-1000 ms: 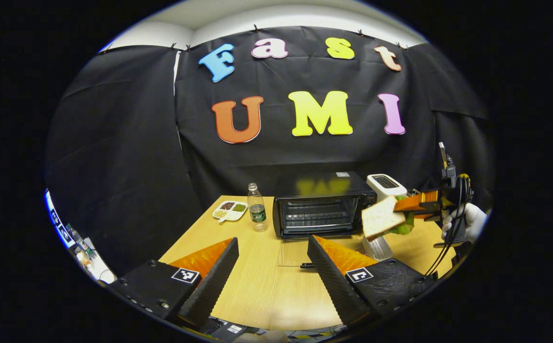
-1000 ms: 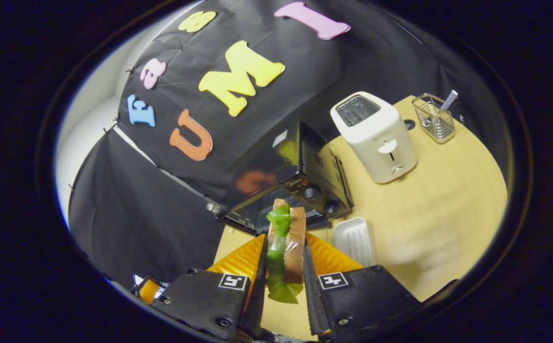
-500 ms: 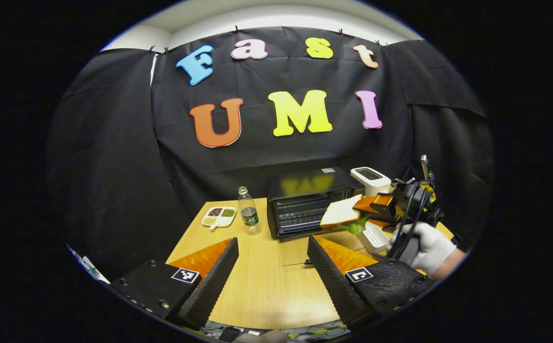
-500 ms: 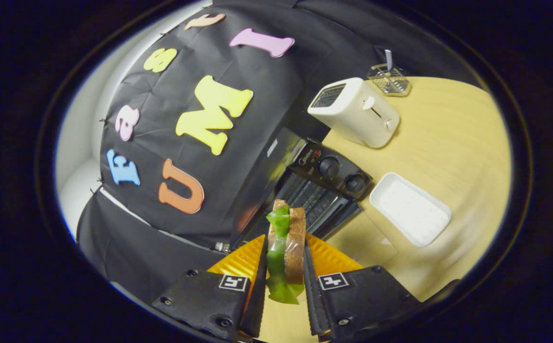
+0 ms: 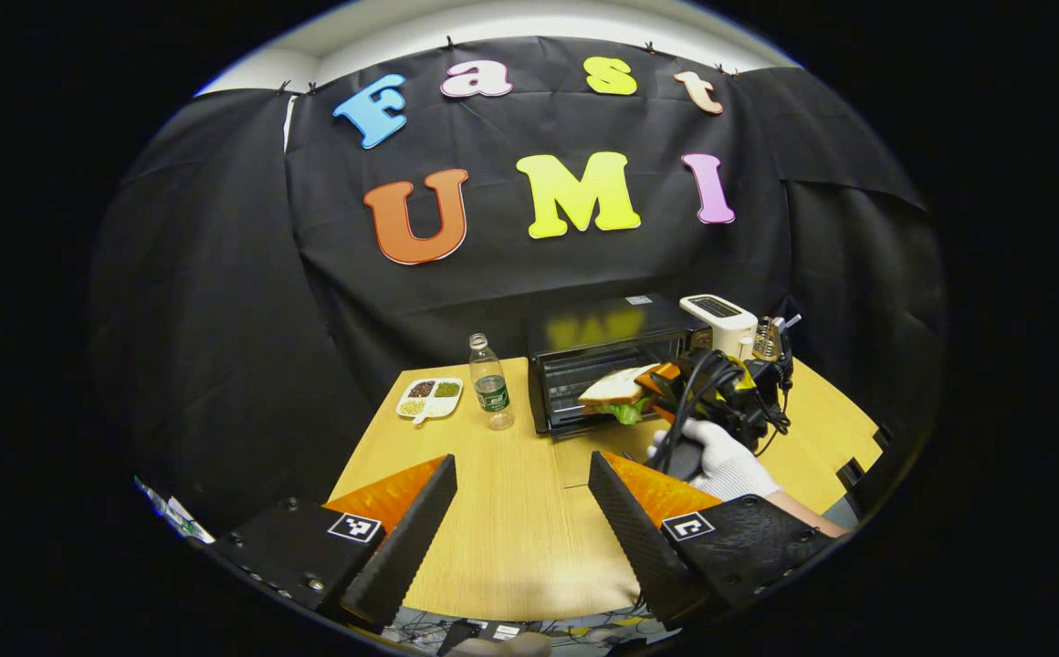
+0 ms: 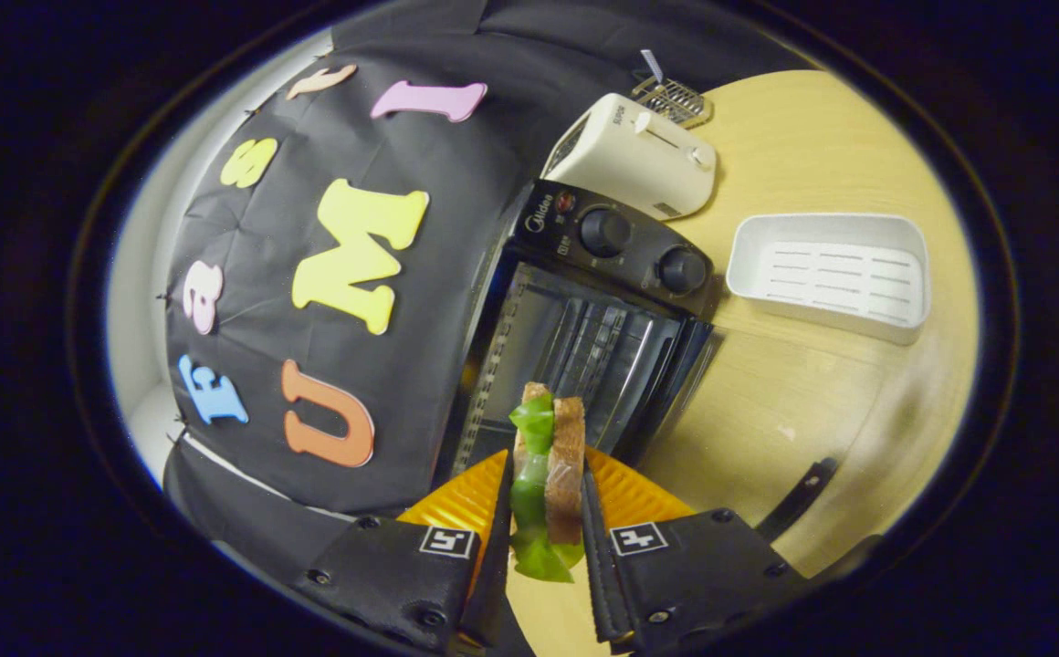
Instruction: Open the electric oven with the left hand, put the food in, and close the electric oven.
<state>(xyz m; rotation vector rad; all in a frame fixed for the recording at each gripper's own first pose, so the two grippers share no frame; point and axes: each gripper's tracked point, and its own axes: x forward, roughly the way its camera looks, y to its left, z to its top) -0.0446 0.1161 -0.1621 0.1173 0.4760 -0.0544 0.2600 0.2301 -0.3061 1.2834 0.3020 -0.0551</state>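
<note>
Your right gripper [image 6: 543, 538], clamped on the sandwich [image 6: 548, 474], has the open oven [image 6: 584, 338] straight ahead, while your left gripper [image 5: 520, 520] hangs apart near the worktop's front edge.

Each claw [image 5: 520, 511] [image 6: 543, 557] has two black wedge fingers [image 5: 402, 547] with ribbed inner pads, ridged orange backs, a square black-and-white marker and small screws on each block, while the far claw [image 5: 666, 383] trails looped black cables over a white glove [image 5: 721, 461].
</note>
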